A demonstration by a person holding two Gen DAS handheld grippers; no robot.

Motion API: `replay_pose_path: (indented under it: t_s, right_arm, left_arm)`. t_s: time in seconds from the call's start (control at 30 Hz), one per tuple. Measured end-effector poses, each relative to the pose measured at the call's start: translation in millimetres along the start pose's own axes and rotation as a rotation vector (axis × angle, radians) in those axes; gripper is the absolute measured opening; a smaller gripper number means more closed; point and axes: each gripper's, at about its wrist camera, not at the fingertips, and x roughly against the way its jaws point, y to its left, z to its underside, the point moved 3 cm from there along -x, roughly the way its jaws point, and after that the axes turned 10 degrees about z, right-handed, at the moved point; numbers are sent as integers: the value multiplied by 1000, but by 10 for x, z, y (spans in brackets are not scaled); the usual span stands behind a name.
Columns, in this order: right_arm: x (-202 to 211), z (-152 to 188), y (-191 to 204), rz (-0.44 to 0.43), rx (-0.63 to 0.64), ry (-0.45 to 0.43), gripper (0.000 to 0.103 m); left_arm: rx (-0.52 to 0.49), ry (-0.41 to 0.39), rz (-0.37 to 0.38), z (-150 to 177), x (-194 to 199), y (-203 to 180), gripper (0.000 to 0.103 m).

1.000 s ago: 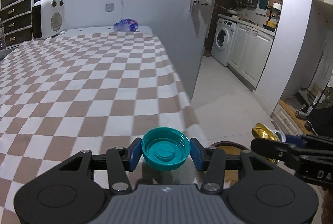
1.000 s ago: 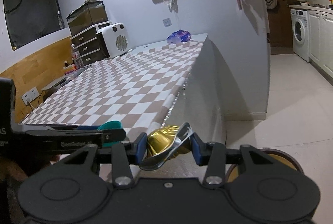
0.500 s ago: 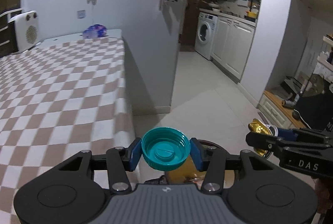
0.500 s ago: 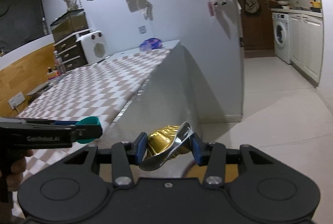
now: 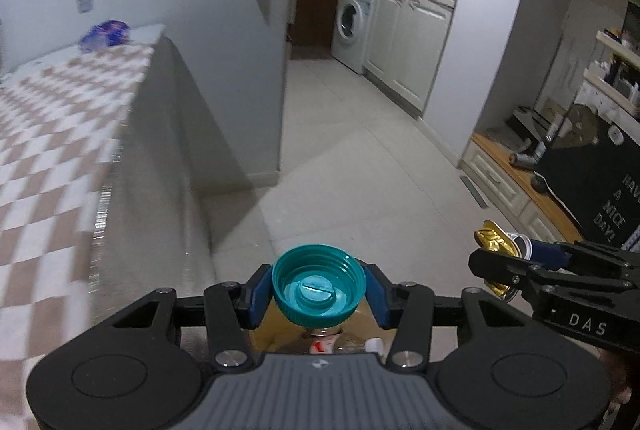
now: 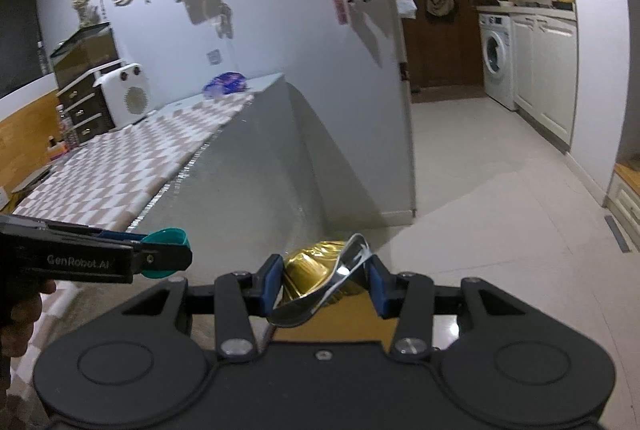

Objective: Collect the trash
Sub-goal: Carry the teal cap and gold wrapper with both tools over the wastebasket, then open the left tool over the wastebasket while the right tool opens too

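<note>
My left gripper [image 5: 319,288] is shut on a teal plastic bottle cap [image 5: 319,284], open side towards the camera. It also shows in the right wrist view [image 6: 164,254] at the left. My right gripper [image 6: 325,280] is shut on a crumpled gold and silver wrapper [image 6: 320,272]; the wrapper also shows in the left wrist view [image 5: 496,250] at the right. Below the left gripper lies a brown bin [image 5: 280,330] with trash in it, mostly hidden by the gripper body. Both grippers hang off the table's right edge, above the floor.
The checkered table [image 5: 48,134] is at the left, with a grey side panel [image 6: 256,182] down to the tiled floor [image 5: 360,166]. A blue-purple bag [image 6: 226,84] and a white heater [image 6: 126,94] sit at the table's far end. Kitchen cabinets and a washing machine [image 5: 352,26] stand beyond.
Both grippers have swung right, off the table and out over the floor, each still holding its item. The bin's inside now shows under the left gripper.
</note>
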Motion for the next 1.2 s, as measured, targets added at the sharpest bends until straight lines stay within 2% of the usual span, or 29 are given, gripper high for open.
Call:
replay_pose_path:
  t_s: [0.3, 0.5, 0.9, 1.0, 1.03, 1.1, 1.2]
  right_arm:
    - [-329, 15, -349, 22, -38, 81, 46]
    - [-658, 5, -439, 7, -72, 171, 46]
    - [-1472, 53, -361, -11, -85, 361, 46]
    - [-1669, 92, -306, -11, -86, 405, 46]
    - [-1731, 104, -278, -3, -85, 421, 46]
    - [-1867, 133, -227, 1, -88, 446, 46]
    - [-2043, 178, -148, 2, -93, 473, 46]
  left_arm:
    - [6, 167, 64, -111, -752, 11, 50]
    - [32, 281, 82, 2, -1184, 124, 50]
    - [100, 435, 39, 327, -1709, 467, 50]
    - [114, 450, 30, 359, -1751, 525, 51]
    - [123, 446, 24, 363, -1754, 540, 52]
    - [148, 449, 10, 381, -1771, 587, 81]
    - [143, 451, -30, 396, -1778, 621, 87]
